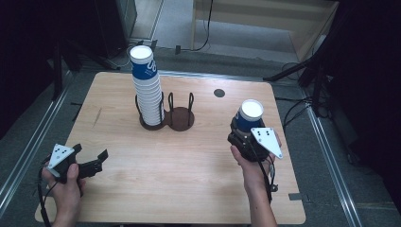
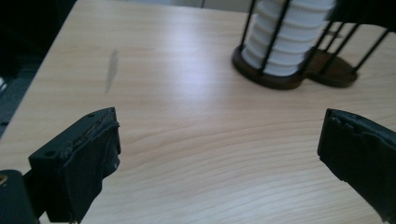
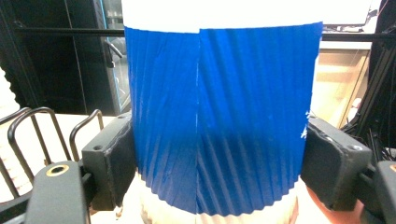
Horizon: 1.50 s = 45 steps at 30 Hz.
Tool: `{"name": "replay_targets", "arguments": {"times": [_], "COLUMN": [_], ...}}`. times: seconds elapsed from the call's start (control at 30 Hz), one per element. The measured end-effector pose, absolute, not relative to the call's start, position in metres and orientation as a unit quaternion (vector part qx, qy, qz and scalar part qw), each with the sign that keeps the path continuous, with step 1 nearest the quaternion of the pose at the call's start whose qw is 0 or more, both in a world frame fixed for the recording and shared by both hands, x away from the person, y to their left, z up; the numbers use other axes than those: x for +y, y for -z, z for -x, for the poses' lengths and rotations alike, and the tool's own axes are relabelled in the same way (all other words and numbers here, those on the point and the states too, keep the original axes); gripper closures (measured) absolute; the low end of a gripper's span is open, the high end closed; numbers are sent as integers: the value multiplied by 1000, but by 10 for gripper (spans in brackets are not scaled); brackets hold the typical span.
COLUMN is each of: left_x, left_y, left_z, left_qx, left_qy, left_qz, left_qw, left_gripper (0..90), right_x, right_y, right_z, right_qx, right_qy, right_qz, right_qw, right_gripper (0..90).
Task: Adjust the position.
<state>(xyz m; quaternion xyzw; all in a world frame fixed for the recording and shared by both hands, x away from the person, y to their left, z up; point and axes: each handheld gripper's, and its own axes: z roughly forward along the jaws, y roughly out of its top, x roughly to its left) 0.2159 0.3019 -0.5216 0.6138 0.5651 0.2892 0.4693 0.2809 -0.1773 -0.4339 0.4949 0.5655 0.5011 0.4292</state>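
Note:
My right gripper point(image 1: 242, 134) is shut on a blue ribbed paper cup point(image 1: 249, 115), held upright above the right side of the wooden table point(image 1: 179, 189). In the right gripper view the black pads point(image 3: 109, 161) press on both sides of the cup point(image 3: 219, 107). A tall stack of blue-and-white cups point(image 1: 147, 92) stands in the left slot of a dark wire holder point(image 1: 181, 118) at the table's middle back; the holder's right slot is empty. My left gripper point(image 1: 90, 155) hovers open near the front left corner. Nothing lies between its jaws, which point toward the stack point(image 2: 289, 32).
A small dark round mark point(image 1: 219, 92) sits on the table behind the held cup. A faint grey streak point(image 2: 112, 70) marks the wood at the left. Metal rails and cables run along the floor on both sides of the table.

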Motion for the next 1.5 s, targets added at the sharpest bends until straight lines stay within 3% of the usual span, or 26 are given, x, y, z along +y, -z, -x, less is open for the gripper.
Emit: {"name": "replay_targets", "arguments": {"times": [0.6,0.8,1.13,1.5], "left_x": [246,231,215,188], "left_y": [466,444,437,440], "left_z": [-238,-242,-242,-237], "left_qx": [489,462,447,425], "left_qy": [-226,-226,-180,-166], "left_qz": [-652,-668,-684,-711], "left_qw": [534,539,548,535], "left_gripper": [2,3,3,26], "right_x": [-164,-154,-132,-106], "right_y": [449,459,471,478], "right_z": [-280,-280,-275,-265], "right_qx": [596,610,630,656], "right_qy": [-492,-485,-481,-483], "right_qz": [-477,-471,-446,-413], "right_qw": [419,413,416,407], "right_gripper": [200,200,202,203]}}
